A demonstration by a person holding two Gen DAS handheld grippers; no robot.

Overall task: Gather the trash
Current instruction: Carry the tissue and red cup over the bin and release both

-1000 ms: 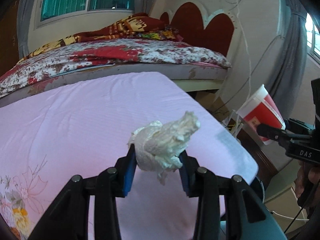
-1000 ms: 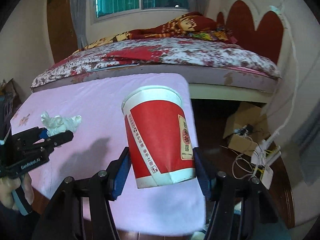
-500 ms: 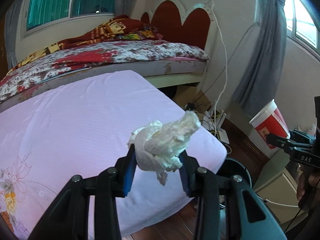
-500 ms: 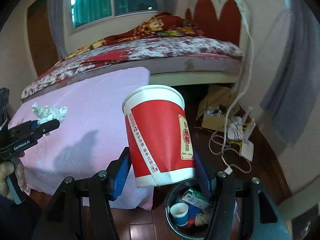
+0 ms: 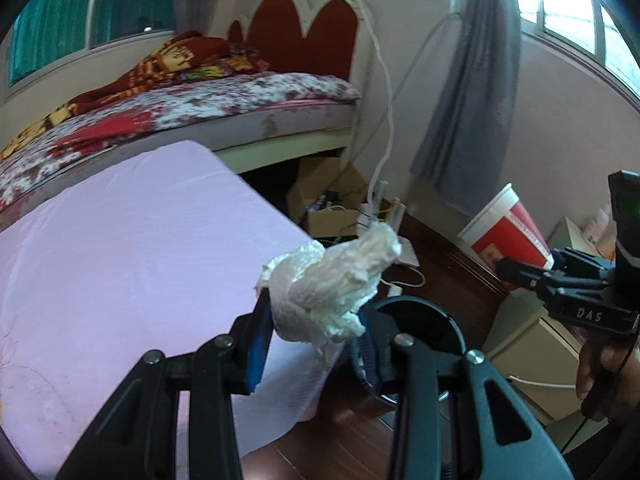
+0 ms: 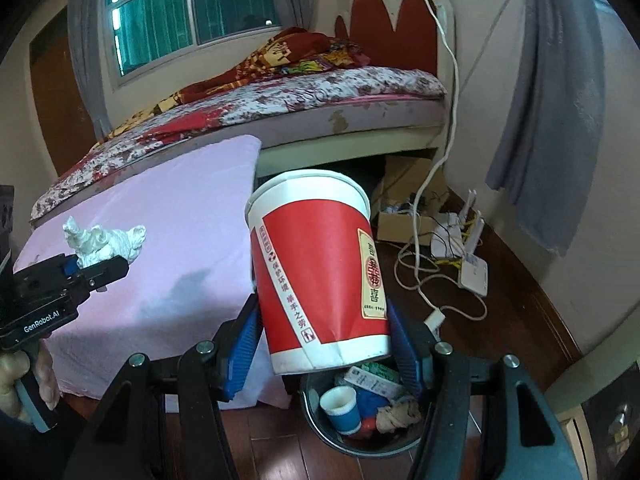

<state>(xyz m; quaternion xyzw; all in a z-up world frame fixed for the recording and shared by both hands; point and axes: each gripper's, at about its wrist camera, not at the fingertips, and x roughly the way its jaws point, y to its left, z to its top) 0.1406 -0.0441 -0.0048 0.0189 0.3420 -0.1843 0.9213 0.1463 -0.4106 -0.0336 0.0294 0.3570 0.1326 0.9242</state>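
My left gripper (image 5: 316, 330) is shut on a crumpled white tissue (image 5: 332, 280), held past the pink table's right edge, near a dark round trash bin (image 5: 420, 320) on the floor. My right gripper (image 6: 326, 340) is shut on a red and white paper cup (image 6: 320, 268), held upright above the bin (image 6: 360, 440), which holds a small blue cup, cartons and wrappers. The cup also shows in the left wrist view (image 5: 506, 232), and the tissue in the right wrist view (image 6: 102, 240).
A pink-covered table (image 5: 120, 260) stands left of the bin. Behind it is a bed (image 6: 280, 96) with a floral cover. Cables, a router and a cardboard box (image 6: 404, 220) lie on the wooden floor. A grey curtain (image 5: 464, 80) hangs at right.
Both grippers have swung right, off the table toward the floor bin. The bin has come into view under the cup. Both loads stay held.
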